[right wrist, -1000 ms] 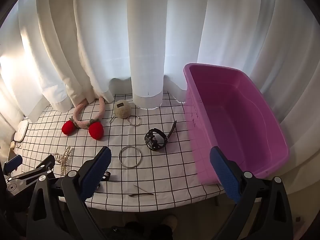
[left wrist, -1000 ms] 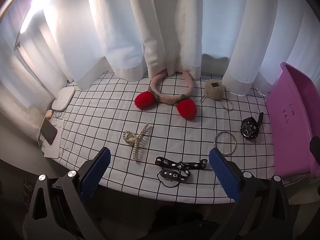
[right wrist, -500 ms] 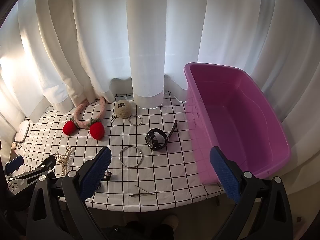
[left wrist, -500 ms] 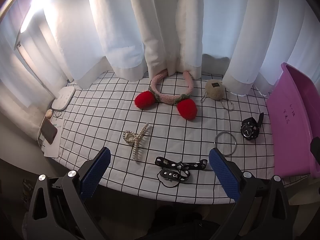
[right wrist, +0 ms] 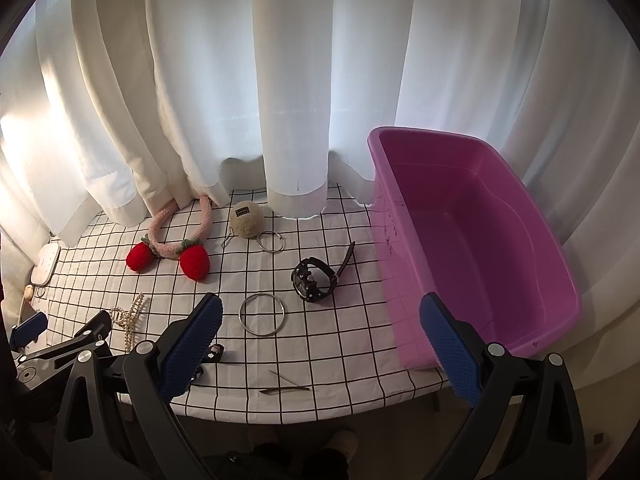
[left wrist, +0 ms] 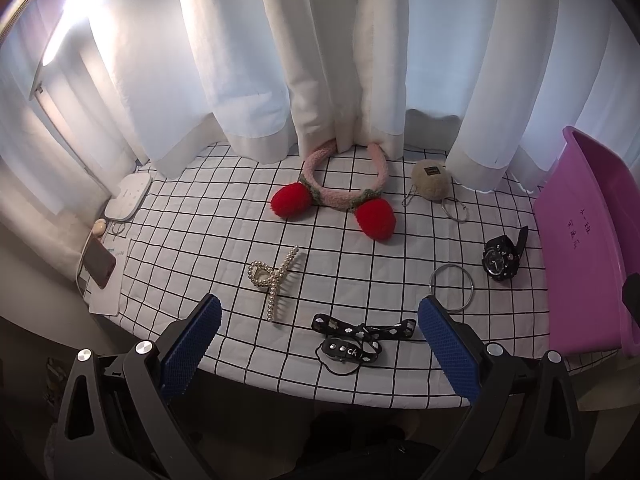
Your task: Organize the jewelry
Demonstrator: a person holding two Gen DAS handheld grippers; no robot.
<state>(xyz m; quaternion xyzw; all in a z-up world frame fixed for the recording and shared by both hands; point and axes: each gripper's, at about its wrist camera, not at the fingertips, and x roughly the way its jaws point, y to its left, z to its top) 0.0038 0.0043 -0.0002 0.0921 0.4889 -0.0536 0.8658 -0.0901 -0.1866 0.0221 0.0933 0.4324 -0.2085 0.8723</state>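
Note:
Jewelry lies on a checked tablecloth (left wrist: 192,240): a pink headband with red pompoms (left wrist: 340,196), a pearl hair claw (left wrist: 274,276), a black choker (left wrist: 352,340), a silver bangle (left wrist: 451,287), a black watch (left wrist: 500,260) and a beige pompom keyring (left wrist: 430,186). My left gripper (left wrist: 320,344) is open, held above the table's near edge over the choker. My right gripper (right wrist: 320,344) is open above the near edge, with the bangle (right wrist: 262,314) and watch (right wrist: 314,278) ahead. An empty pink tub (right wrist: 480,240) stands at the right.
White curtains (right wrist: 300,100) hang along the table's far edge. A phone (left wrist: 98,262), a white device (left wrist: 128,196) and papers sit at the far left. A thin hairpin (right wrist: 284,388) lies near the front edge. The left gripper shows in the right wrist view (right wrist: 60,340).
Both grippers have drifted very slightly; nothing on the table has moved.

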